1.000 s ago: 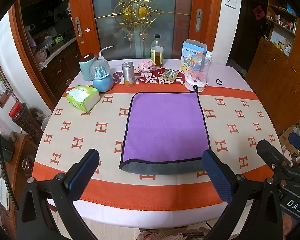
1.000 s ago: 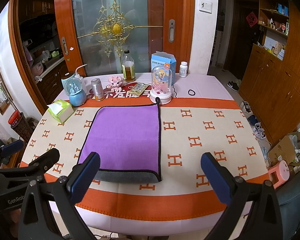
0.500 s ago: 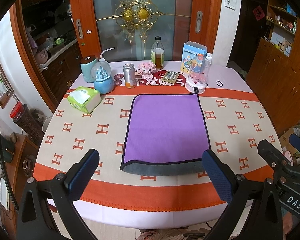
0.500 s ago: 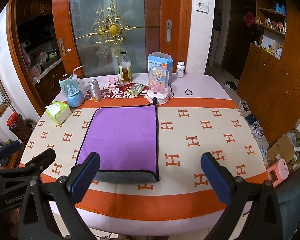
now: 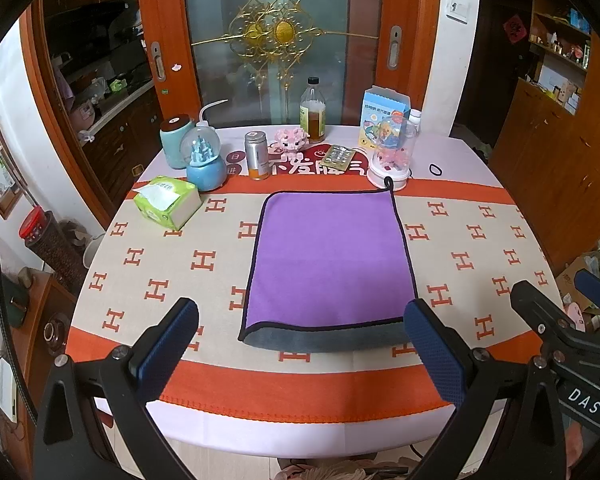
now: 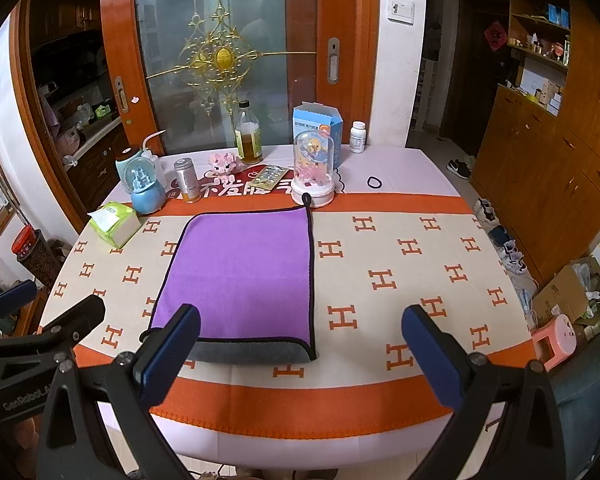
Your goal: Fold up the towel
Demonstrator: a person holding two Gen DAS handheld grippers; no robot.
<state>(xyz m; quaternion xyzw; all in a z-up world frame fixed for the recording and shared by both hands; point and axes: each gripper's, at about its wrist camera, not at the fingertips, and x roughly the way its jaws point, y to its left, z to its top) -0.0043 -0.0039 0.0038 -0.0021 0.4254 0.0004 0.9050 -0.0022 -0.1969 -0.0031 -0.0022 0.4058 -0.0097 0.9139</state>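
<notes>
Towel [image 5: 330, 260] — purple face up with black piping, lying flat on the table [image 5: 480, 264] near its middle; a grey band of its underside shows along the near edge, and a small black loop at the far right corner touches the base of a domed pink toy [image 5: 392, 156].

Left gripper [image 5: 302, 344] — jaws spread wide, holding nothing, hovering above the near side of the table with the towel's near edge seen between its blue pads [image 5: 168, 350].

Right gripper [image 6: 300, 350] — likewise wide open and empty, off the cloth; its left pad overlaps the towel's near left corner in view, though contact cannot be told.

Tablecloth [image 5: 148, 264] — cream with orange H marks and orange bands.

Far side of the table: green tissue pack [image 5: 168, 202], blue snow globe [image 5: 205, 160], silver can [image 5: 257, 156], glass bottle [image 5: 312, 114] of amber liquid, blue carton [image 5: 382, 114], blister pack [image 5: 339, 157], black hair tie [image 5: 435, 169], white pill bottle [image 6: 357, 137].
</notes>
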